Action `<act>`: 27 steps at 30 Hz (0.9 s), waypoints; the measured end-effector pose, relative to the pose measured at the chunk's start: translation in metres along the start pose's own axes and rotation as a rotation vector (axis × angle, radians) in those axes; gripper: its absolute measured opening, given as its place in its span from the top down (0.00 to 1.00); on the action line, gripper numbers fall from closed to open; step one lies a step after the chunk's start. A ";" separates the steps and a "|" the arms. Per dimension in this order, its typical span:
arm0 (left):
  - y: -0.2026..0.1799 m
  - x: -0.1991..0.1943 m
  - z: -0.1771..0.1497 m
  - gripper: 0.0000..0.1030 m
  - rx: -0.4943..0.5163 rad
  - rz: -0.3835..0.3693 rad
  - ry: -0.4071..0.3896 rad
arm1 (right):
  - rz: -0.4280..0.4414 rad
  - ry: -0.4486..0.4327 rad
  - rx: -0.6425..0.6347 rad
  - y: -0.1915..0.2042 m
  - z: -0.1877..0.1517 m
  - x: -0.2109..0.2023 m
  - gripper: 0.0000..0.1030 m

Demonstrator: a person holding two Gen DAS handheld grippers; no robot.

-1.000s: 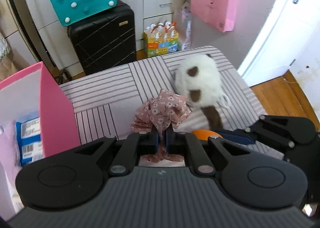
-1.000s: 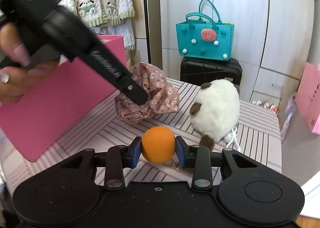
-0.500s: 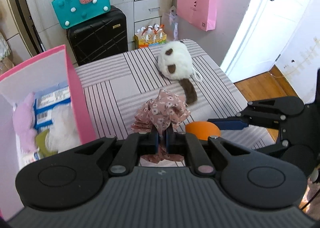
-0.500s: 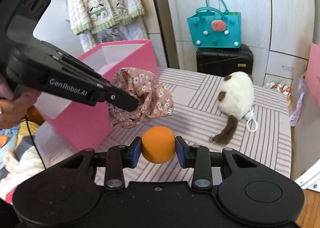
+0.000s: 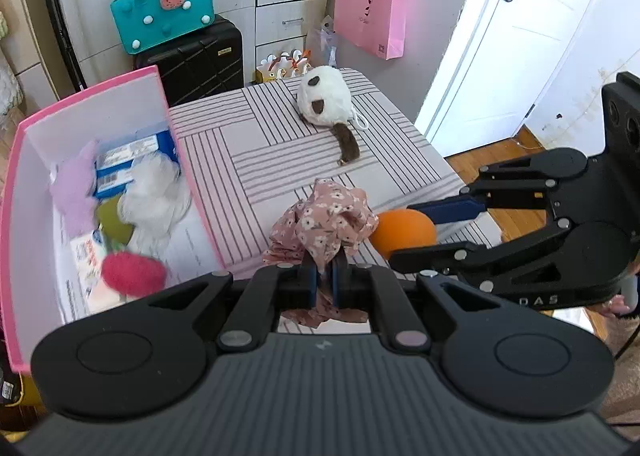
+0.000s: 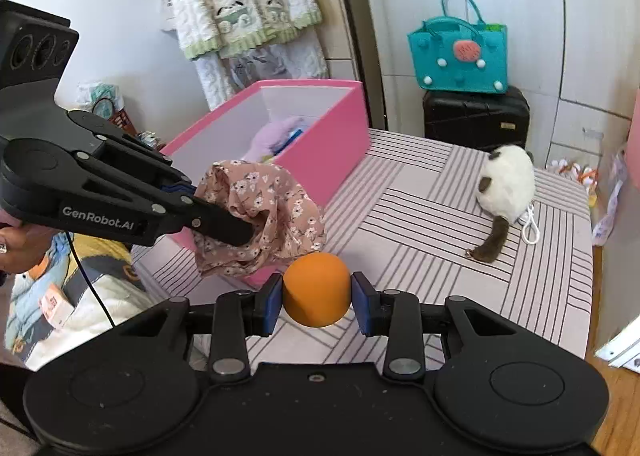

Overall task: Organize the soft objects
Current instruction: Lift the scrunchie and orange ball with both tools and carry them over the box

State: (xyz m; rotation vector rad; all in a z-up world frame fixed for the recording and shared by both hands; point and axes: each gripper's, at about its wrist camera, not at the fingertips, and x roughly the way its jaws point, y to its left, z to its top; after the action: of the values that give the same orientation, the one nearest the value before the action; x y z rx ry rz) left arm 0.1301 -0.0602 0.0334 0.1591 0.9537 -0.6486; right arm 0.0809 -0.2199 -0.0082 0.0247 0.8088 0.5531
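Note:
My left gripper is shut on a pink floral cloth, which hangs bunched above the table's near edge, beside the pink box. In the right wrist view the same cloth dangles from the left gripper. My right gripper is shut on an orange ball, and that ball shows just right of the cloth. A white plush with brown patches and tail lies on the striped table. The pink box holds several soft things, among them a red one.
A black suitcase with a teal bag on top stands behind the table. A pink paper bag hangs by the white door. Clothes hang on the wall at the left. A hand holds the left gripper.
Both grippers have risen and drawn back from the table with cloth and ball still held. The pink box's inside has come into view at the left.

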 end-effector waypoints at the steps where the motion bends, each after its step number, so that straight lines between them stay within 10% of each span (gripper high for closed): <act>1: 0.000 -0.005 -0.005 0.94 -0.001 -0.007 0.000 | 0.000 0.000 -0.008 0.005 -0.001 -0.003 0.60; 27: 0.058 -0.104 -0.063 0.93 -0.124 0.098 -0.137 | 0.060 -0.082 -0.200 0.106 0.031 -0.025 0.60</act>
State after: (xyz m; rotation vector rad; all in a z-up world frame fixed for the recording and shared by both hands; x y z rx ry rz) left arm 0.0769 0.0571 0.0709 0.0504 0.8458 -0.5027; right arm 0.0398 -0.1355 0.0544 -0.1118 0.6722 0.6835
